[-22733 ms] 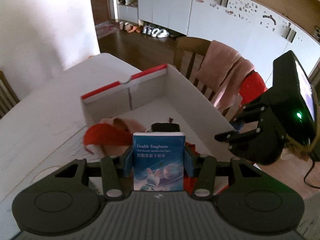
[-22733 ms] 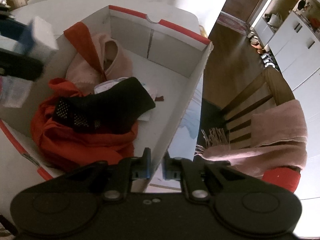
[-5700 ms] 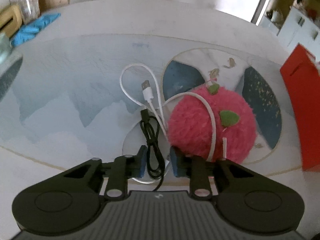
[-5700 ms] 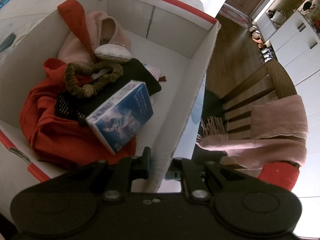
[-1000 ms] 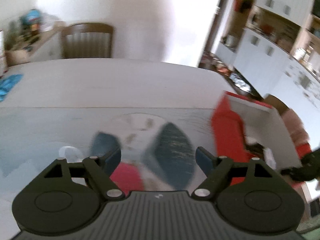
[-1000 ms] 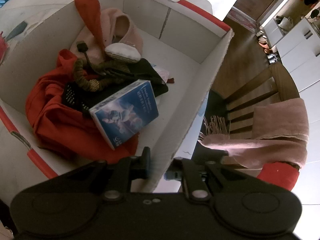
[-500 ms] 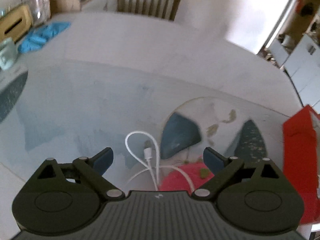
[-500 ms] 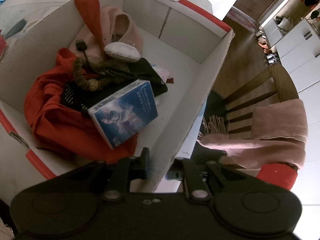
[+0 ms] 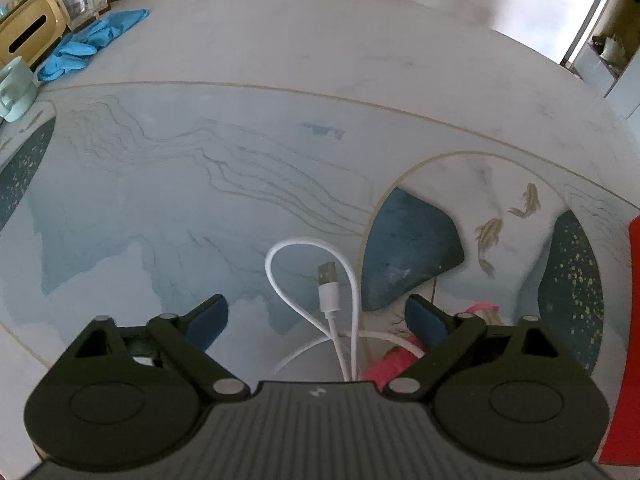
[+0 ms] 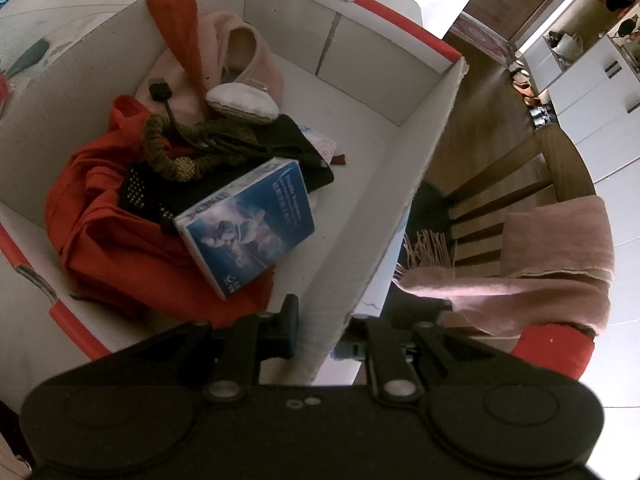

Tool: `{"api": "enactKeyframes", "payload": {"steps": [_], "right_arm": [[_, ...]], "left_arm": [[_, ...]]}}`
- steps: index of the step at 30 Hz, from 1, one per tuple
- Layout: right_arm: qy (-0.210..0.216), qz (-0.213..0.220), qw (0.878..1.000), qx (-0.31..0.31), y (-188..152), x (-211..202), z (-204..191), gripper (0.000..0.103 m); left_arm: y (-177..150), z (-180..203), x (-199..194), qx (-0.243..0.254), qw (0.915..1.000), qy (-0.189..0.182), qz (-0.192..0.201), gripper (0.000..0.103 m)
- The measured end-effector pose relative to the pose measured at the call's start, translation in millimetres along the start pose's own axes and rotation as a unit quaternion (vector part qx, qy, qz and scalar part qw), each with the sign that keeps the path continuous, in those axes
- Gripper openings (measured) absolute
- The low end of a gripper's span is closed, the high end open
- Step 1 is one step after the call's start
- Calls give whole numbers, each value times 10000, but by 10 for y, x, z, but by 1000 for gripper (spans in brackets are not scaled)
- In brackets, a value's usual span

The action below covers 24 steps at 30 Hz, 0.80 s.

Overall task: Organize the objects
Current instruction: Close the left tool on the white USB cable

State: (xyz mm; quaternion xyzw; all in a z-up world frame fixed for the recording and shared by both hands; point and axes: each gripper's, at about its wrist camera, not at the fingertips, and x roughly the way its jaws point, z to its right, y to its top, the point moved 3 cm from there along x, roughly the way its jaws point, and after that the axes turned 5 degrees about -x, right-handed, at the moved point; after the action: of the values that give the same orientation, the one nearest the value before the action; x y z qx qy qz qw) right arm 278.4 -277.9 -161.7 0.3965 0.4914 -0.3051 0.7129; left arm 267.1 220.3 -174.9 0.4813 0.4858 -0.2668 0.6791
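My left view is evenly lit and fairly soft, with daylight blown out white at the upper right; the table [image 9: 280,80] curves hard toward the edges from the fisheye. My right view has more contrast: sun falls into the box [image 10: 400,184] from the upper right, its near wall in shade, the floor [image 10: 472,92] glaring. Both gripper bodies read as dark silhouettes.

Wooden chair [image 10: 520,184], pink scarf [image 10: 552,256], perhaps gloves [image 9: 92,42]
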Motion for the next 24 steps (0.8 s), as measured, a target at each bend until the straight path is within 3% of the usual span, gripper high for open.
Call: {"api": "enactKeyframes", "payload": {"steps": [3, 7, 11, 13, 24], "right_arm": [[-3, -1, 10000, 6, -1, -2, 5, 14], [-11, -4, 10000, -6, -1, 0, 7, 14], [-27, 0, 10000, -7, -7, 0, 6, 14], [-33, 5, 10000, -2, -8, -2, 7, 14], [-46, 19, 10000, -3, -16, -1, -2, 14]], "left_arm": [[10, -13, 16, -144, 9998, -154, -61, 57], [12, -26, 28, -236, 9993, -285, -105, 32], [0, -53, -8, -272, 9987, -412, -114, 23], [-3, -68, -56, -311, 9984, -466, -59, 12], [-52, -207, -611, -450, 9945, -877, 343, 9]]}}
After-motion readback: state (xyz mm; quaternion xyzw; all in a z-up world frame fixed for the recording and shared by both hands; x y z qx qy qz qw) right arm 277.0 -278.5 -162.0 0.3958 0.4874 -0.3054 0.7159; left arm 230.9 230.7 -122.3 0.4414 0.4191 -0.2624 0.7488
